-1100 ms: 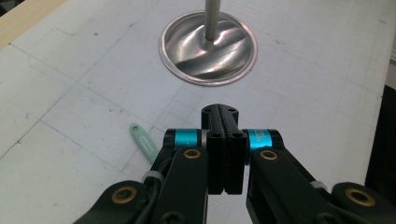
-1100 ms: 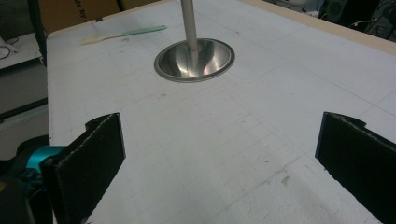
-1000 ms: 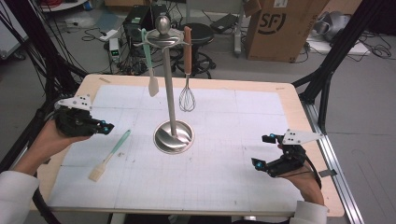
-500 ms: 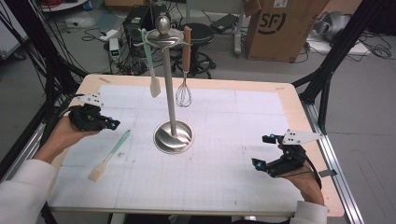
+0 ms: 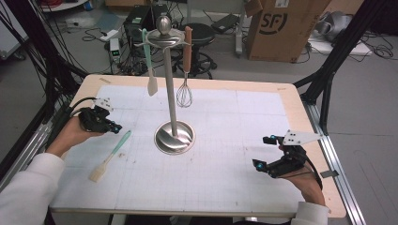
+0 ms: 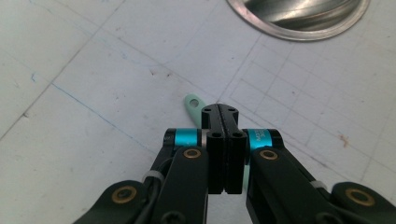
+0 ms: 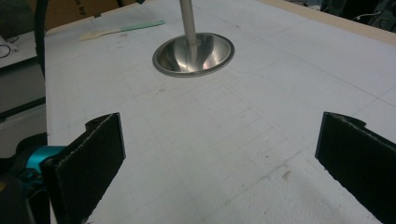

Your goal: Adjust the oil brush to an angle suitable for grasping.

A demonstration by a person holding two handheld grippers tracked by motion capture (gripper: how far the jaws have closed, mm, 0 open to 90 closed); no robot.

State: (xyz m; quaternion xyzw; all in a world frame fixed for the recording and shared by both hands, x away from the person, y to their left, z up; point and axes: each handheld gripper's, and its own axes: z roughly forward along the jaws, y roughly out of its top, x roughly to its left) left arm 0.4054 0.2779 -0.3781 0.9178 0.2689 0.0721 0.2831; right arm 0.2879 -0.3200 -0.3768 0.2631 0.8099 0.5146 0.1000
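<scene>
The left claw (image 5: 114, 127) is hovering low over the counter (image 5: 225, 187) with its jaws pressed together and nothing between them, its tips sitting just over the hanging-loop end of the mint-green handle of the brush (image 5: 110, 155). In the left gripper view that claw (image 6: 219, 111) is covering most of the handle, so that only the rounded end of the brush (image 6: 191, 101) is peeking out to the left of the tips; whether the tips are touching it I cannot tell. The brush is lying flat on the counter, its pale bristle end pointing toward the person and its handle end pointing toward the stand (image 5: 174, 137). The stand's round steel base is sitting near the middle of the counter, just beyond the brush, and a spatula (image 5: 151, 82) and a whisk (image 5: 185, 95) are hanging from its top arms. The right claw (image 5: 263, 152) is resting well apart from all of this at the near right of the counter, its jaws spread wide and holding nothing, and in the right gripper view it is facing the stand (image 7: 194, 53) with the brush (image 7: 122, 29) lying beyond.
</scene>
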